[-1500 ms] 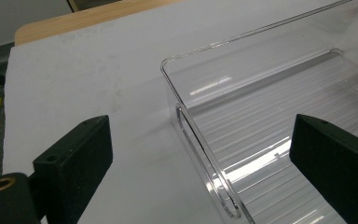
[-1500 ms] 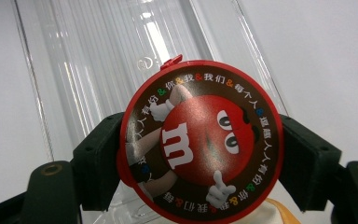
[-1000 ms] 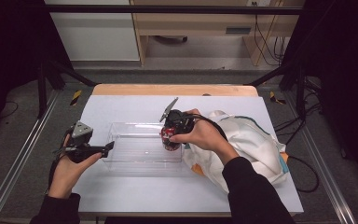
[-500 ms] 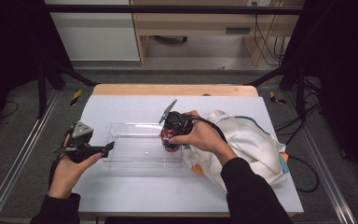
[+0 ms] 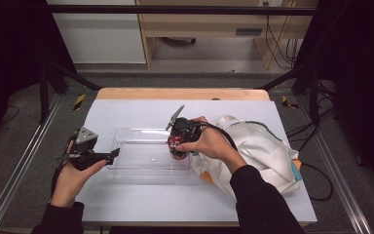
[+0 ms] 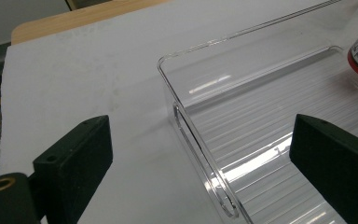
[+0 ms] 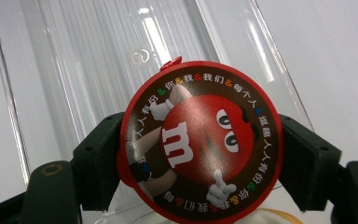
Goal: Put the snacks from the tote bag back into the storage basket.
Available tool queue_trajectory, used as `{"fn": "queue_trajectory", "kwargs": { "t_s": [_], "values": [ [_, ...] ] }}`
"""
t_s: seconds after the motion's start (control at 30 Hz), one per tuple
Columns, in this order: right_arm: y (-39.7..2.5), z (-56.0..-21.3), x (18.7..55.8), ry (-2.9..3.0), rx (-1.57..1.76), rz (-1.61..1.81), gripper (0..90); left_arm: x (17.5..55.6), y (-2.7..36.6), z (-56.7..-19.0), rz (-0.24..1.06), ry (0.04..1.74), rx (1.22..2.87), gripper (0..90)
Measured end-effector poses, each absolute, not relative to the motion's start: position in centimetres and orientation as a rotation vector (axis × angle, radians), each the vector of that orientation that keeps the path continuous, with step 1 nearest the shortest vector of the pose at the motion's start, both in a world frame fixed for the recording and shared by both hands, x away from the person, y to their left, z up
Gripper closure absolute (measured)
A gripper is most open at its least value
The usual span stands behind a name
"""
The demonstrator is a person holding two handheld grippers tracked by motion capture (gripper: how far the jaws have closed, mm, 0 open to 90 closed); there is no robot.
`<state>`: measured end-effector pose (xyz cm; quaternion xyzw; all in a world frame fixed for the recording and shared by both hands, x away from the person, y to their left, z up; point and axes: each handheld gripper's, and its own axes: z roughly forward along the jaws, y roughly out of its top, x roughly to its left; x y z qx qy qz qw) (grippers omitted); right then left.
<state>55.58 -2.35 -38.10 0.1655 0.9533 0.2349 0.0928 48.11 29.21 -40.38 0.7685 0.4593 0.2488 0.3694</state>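
Clear plastic tray (image 5: 141, 165) around red candy tub (image 7: 200, 144) in right jaws; left jaws agape.

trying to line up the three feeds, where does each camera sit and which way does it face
High view: above the person's side, looking forward and down on the table; both forearms and hands show.
Left gripper view: rides the left hand-held gripper, looking along its open jaws at the clear tray's end wall.
Right gripper view: rides the right hand-held gripper, looking down on the candy tub clamped between its jaws.
Shared: tray and tub appear in all three.
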Motion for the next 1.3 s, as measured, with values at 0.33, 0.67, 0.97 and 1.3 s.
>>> {"fn": "queue_trajectory", "kwargs": {
  "t_s": [0.33, 0.67, 0.97, 1.3],
  "values": [
    [-2.1, -38.5, 55.5, 2.836, 0.495, 0.684, 25.4, 48.2, 29.2, -40.5, 0.636, 1.179, 1.975, 6.0],
    [-2.0, -39.0, 55.5, 2.842, 0.498, 0.669, 25.4, 48.2, 29.2, -40.5, 0.635, 1.179, 1.977, 6.0],
    [-2.2, -39.8, 55.5, 2.838, 0.487, 0.662, 25.4, 48.2, 29.1, -40.6, 0.635, 1.179, 1.981, 5.9],
    [-2.1, -40.1, 55.5, 2.843, 0.481, 0.622, 25.4, 48.2, 29.1, -40.6, 0.634, 1.178, 1.983, 5.9]
  ]
}}
